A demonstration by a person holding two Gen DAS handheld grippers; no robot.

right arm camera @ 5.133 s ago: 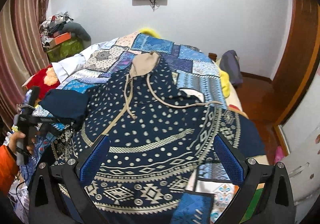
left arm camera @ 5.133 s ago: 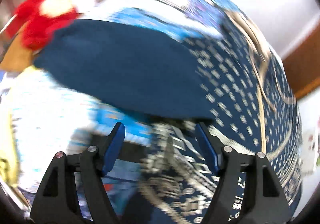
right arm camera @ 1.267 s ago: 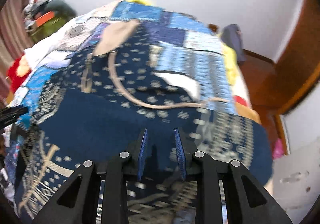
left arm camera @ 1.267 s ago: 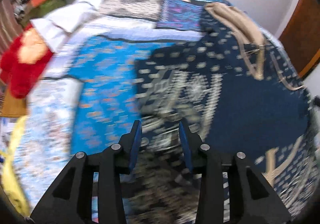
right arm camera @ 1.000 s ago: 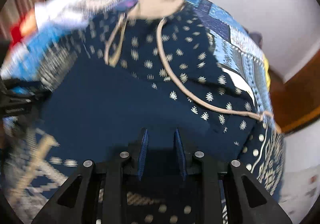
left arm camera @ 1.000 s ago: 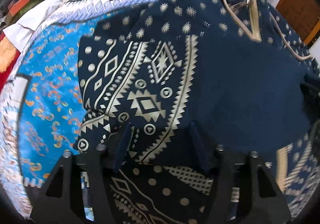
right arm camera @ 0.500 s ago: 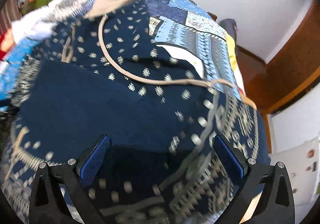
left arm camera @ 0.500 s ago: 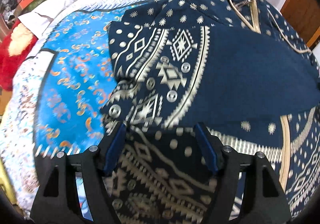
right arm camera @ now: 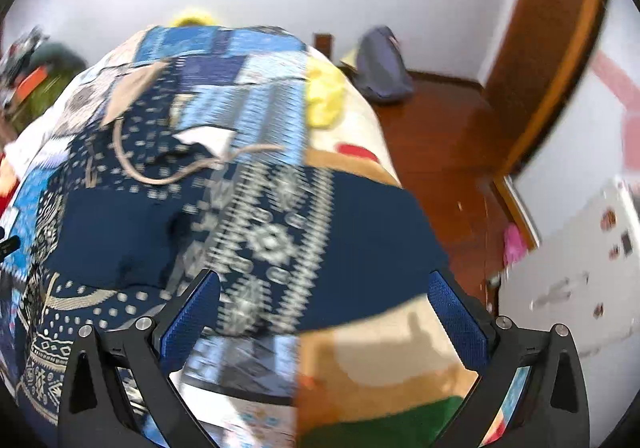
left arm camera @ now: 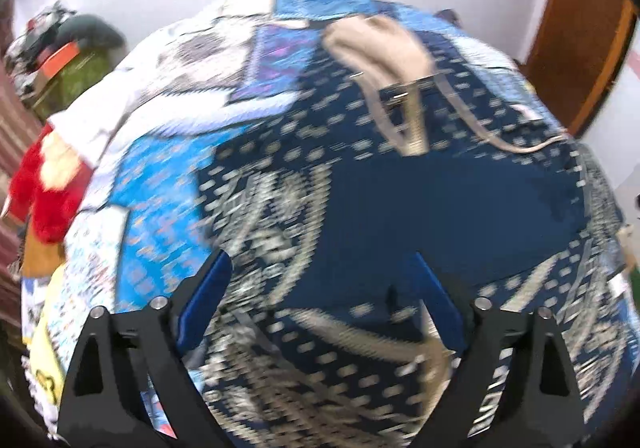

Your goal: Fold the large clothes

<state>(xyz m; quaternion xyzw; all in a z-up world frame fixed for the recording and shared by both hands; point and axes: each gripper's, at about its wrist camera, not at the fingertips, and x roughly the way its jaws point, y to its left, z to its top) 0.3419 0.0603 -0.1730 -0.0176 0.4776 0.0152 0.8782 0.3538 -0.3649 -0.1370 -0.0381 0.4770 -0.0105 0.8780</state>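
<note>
A bed fills both views, covered by a patchwork quilt in blue and white. Spread over the quilt lies the task's thing, a large navy hooded garment with pale printed bands; its beige hood points toward the far wall, so the long axis runs from the cameras away to the hood, and a beige drawcord trails across the chest. The lower part appears already turned up over the body as a plain navy panel. On the garment's right side a patterned sleeve lies stretched outward toward the bed's edge, crosswise to that axis. The right gripper hangs just above this sleeve with its jaws spread wide and nothing between the pads; it is judged the nearer hand for bringing the sleeve inward across the body. The left gripper hovers over the garment's left patterned side, its jaws opening, with cloth below but not pinched between them. Smaller things at the margins: a red plush toy beside the quilt, a yellow cloth, and a grey bag on the wooden floor.
</note>
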